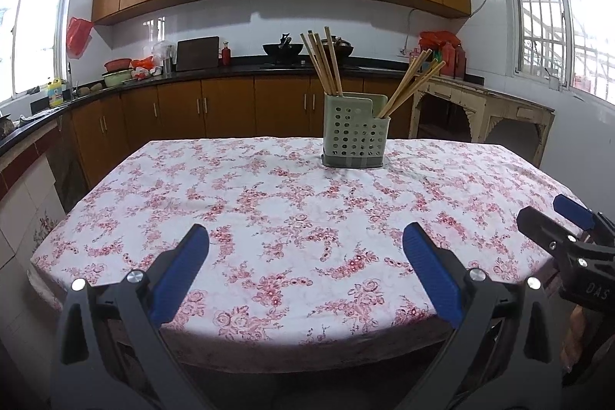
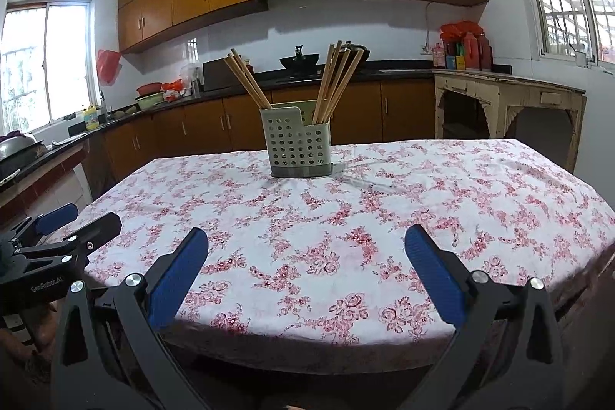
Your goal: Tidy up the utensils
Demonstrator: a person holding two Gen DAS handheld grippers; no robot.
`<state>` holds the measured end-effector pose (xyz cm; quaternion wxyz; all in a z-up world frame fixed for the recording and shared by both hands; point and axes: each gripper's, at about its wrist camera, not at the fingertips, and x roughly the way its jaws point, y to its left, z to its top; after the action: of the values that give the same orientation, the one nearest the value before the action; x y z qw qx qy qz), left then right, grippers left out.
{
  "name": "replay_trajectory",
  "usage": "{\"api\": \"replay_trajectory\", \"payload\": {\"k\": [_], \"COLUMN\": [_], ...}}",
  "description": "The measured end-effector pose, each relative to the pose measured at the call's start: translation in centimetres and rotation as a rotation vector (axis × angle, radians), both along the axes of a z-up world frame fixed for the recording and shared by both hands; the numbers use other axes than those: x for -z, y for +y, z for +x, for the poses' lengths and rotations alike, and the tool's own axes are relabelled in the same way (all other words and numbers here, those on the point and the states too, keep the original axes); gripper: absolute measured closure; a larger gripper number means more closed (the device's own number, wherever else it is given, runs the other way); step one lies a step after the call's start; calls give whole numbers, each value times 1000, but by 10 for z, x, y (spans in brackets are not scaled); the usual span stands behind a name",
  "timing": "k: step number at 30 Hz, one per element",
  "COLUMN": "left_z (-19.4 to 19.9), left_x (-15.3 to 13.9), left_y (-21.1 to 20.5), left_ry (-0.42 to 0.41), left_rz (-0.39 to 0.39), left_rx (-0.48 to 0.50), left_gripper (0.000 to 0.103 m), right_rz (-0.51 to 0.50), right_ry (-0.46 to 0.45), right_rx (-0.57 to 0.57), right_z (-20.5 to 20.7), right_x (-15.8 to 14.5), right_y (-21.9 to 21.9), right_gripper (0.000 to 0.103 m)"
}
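Chopsticks (image 1: 324,62) stored in holder (image 1: 353,133) near table's (image 1: 230,202) far edge.
Left gripper (image 1: 305,243) and right gripper (image 2: 306,244) are held wide open, empty, at the near edge.

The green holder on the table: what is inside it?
The green holder has wooden chopsticks in two bunches, left and right. Its perforated walls hide their lower ends and anything else inside.

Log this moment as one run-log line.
left tongs: open, empty | right tongs: open, empty | wooden chopsticks: in perforated green plastic holder
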<state>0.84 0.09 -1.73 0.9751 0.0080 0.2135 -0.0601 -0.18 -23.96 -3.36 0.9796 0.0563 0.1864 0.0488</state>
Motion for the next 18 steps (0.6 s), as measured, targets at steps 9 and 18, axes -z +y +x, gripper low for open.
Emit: {"api": "replay_trajectory", "payload": {"k": [9, 18], "left_z": [3, 4], "left_x": [3, 4], "left_y": [-1, -2], "left_ry": [20, 28], "left_rz": [1, 2], "left_rx": [-6, -10], "left_gripper": [4, 4], "right_rz": [16, 17], "right_ry": [22, 22], "right_rx": [4, 4], "right_z": [2, 2], "right_x": [3, 3], "right_y": [-1, -1], "right_gripper": [2, 2]}}
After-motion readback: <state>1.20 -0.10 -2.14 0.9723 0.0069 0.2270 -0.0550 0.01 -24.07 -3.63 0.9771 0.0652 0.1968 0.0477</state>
